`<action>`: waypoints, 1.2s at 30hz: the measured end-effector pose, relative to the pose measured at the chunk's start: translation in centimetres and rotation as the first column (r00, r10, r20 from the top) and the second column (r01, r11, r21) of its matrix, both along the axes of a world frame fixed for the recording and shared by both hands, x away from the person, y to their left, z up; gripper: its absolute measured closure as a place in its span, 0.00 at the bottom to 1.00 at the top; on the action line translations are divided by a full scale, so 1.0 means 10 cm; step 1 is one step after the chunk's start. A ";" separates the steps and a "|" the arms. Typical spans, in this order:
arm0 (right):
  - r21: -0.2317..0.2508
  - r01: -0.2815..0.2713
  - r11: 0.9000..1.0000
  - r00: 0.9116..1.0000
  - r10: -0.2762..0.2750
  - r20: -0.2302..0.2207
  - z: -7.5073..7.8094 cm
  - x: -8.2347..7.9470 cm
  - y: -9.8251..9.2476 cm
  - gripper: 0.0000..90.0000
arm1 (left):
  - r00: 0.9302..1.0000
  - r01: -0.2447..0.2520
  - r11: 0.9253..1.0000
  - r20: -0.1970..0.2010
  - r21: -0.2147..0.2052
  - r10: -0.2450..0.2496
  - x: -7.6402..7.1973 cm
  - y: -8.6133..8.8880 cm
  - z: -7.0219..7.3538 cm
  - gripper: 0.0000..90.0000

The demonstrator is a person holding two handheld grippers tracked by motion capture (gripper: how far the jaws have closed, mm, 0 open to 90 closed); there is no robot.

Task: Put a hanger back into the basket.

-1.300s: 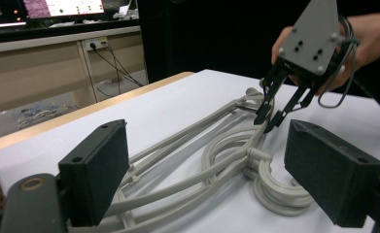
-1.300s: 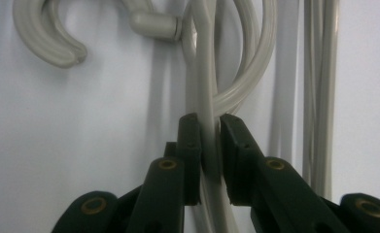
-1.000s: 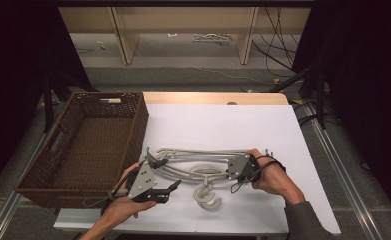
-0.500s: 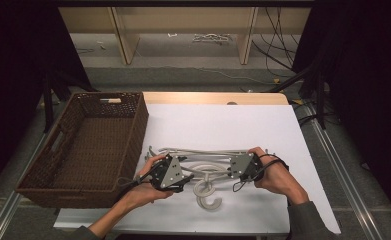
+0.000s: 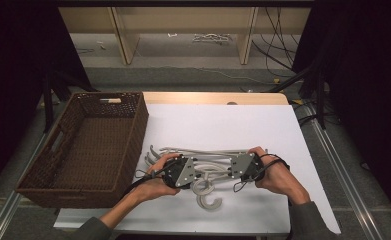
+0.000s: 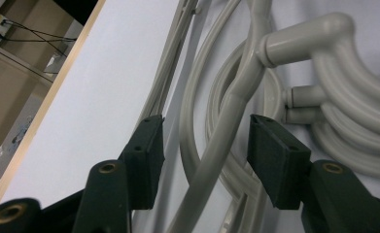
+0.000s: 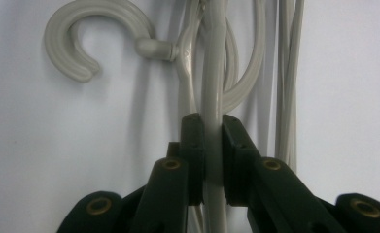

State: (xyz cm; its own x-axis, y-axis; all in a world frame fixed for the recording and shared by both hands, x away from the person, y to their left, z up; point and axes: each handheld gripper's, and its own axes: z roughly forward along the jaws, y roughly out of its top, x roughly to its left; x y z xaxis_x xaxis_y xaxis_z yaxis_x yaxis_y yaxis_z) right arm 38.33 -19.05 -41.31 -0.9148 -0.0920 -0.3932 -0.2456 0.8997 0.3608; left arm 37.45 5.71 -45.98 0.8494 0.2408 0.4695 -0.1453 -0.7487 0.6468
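A white-topped table (image 5: 223,125) fills the centre of the high view, a brown wicker basket (image 5: 133,130) at its left edge. Low in the frame lies a tangle of pale plastic hangers (image 5: 203,152), hooks toward the bottom. The right gripper (image 7: 212,141) is clamped on one hanger's arm. The left gripper (image 6: 204,155) has just been closing, its jaws apart around another arm without pressing it. To lift cleanly, the left jaws should likely settle on the same hanger as the right, not a neighbour, before both hands rise together.
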 end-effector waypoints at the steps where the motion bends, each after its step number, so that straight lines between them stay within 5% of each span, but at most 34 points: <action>1: 0.000 -0.003 1.000 1.000 0.003 -0.005 0.00 0.00 0.00 0.91 | 1.000 0.015 1.000 -0.007 0.004 -0.015 0.02 -0.03 0.00 0.61; 6: 0.001 -0.001 1.000 1.000 0.001 -0.007 0.01 -0.01 0.01 0.91 | 0.998 0.048 0.998 0.028 0.052 -0.049 0.03 -0.06 0.02 0.71; 11: 0.035 0.022 0.999 0.999 -0.023 0.027 0.07 0.00 -0.04 0.90 | 0.977 0.105 0.983 0.167 0.150 -0.130 0.00 -0.08 0.19 0.82; 12: 0.035 0.022 0.999 0.999 -0.023 0.027 0.07 0.00 -0.04 0.90 | 0.977 0.105 0.983 0.167 0.150 -0.130 0.00 -0.08 0.19 0.84; 14: 0.029 0.014 0.999 0.997 -0.017 0.080 0.13 0.01 -0.06 0.89 | 0.967 0.131 0.978 0.197 0.163 -0.163 -0.04 -0.13 0.21 0.86; 19: 0.067 0.032 0.997 0.994 -0.039 0.101 0.16 0.02 -0.09 0.87 | 0.956 0.143 0.975 0.231 0.171 -0.181 -0.04 -0.12 0.28 0.88; 20: 0.089 0.060 0.994 0.993 -0.069 0.099 0.16 0.01 -0.09 0.85 | 0.949 0.143 0.974 0.255 0.174 -0.185 -0.04 -0.12 0.35 0.88; 23: 0.111 0.066 0.992 0.991 -0.079 0.111 0.18 0.04 -0.10 0.80 | 0.949 0.146 0.974 0.253 0.172 -0.187 -0.05 -0.11 0.41 0.88; 24: 0.128 0.085 0.988 0.989 -0.098 0.107 0.20 0.03 -0.10 0.75 | 0.941 0.139 0.972 0.279 0.191 -0.189 -0.06 -0.11 0.47 0.88; 28: 0.183 0.117 0.976 0.983 -0.140 0.117 0.24 0.05 -0.10 0.67 | 0.941 0.146 0.972 0.277 0.184 -0.194 -0.04 -0.08 0.60 0.88; 29: 0.242 0.179 0.954 0.970 -0.212 0.122 0.27 0.06 -0.11 0.55 | 0.948 0.110 0.980 0.278 0.164 -0.153 -0.06 -0.05 0.62 0.88; 30: 0.242 0.179 0.954 0.970 -0.212 0.122 0.27 0.06 -0.11 0.55 | 0.946 0.130 0.976 0.272 0.173 -0.174 -0.03 -0.05 0.66 0.88; 31: 0.275 0.235 0.932 0.955 -0.273 0.111 0.30 0.05 -0.12 0.51 | 0.952 0.113 0.981 0.265 0.157 -0.152 -0.03 -0.04 0.68 0.88; 33: 0.407 0.331 0.852 0.919 -0.388 0.065 0.36 0.05 -0.16 0.41 | 0.960 0.100 0.988 0.249 0.121 -0.128 0.00 -0.02 0.70 0.88; 34: 0.424 0.342 0.839 0.914 -0.401 0.057 0.38 0.05 -0.17 0.39 | 0.953 0.128 0.981 0.257 0.147 -0.163 0.04 -0.02 0.74 0.89; 35: 0.449 0.356 0.819 0.906 -0.421 0.049 0.39 0.04 -0.18 0.37 | 0.966 0.083 0.989 0.235 0.126 -0.111 0.02 0.01 0.73 0.89; 36: 0.474 0.365 0.801 0.898 -0.438 0.049 0.41 0.05 -0.20 0.35 | 0.966 0.083 0.989 0.235 0.126 -0.111 0.02 0.01 0.73 0.89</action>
